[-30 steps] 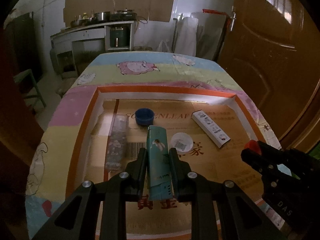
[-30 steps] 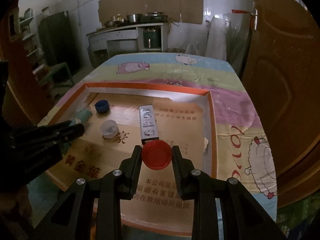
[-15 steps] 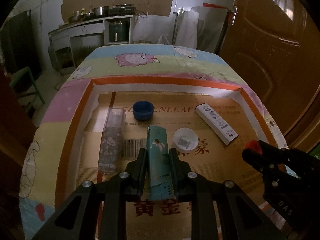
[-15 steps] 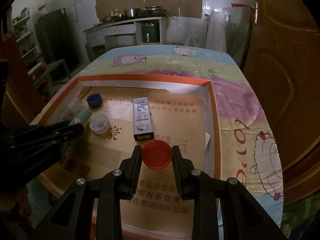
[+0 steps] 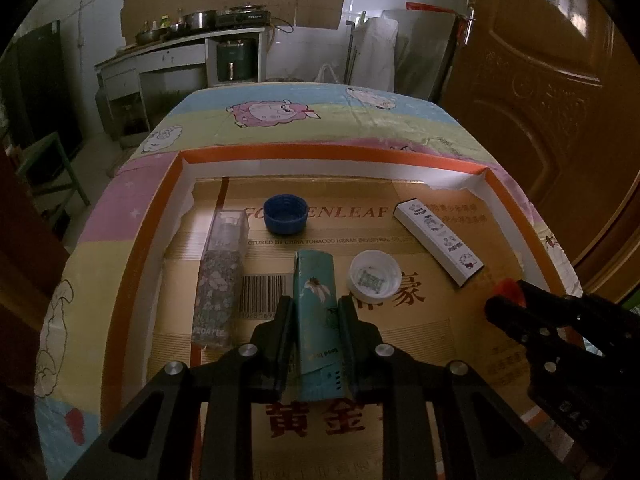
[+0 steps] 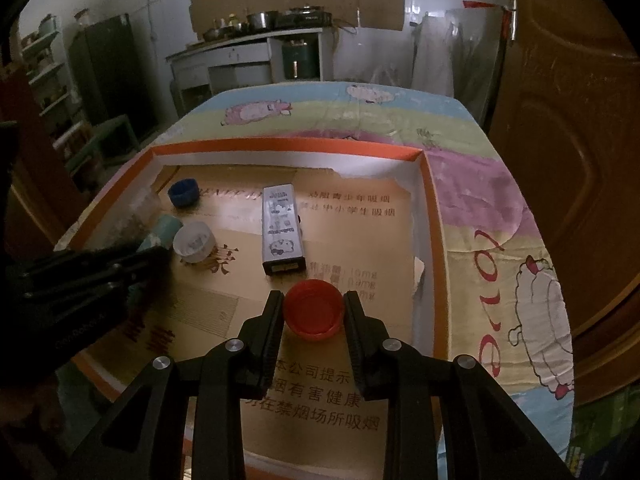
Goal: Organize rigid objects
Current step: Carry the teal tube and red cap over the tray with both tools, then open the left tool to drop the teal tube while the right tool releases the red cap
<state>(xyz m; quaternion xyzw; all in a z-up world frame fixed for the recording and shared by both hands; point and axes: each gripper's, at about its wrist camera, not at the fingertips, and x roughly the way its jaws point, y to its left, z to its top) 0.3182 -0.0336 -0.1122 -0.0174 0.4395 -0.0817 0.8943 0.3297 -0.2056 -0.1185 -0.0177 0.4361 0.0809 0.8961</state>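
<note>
My left gripper [image 5: 316,320] is clamped on a teal box [image 5: 316,300], its small print unreadable. My right gripper [image 6: 313,314] pinches a red cap [image 6: 313,314]. Both hang over the orange-rimmed tray [image 5: 160,216], whose cardboard liner reads "CHINA TOBACCO HENAN"; the blue cap [image 5: 285,213] hides part of "GOLDENLEAF".

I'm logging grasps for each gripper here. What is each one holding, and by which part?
The left gripper clamps the teal tube across its sides near the lower end. The right gripper pinches the red cap across its rim.
</note>
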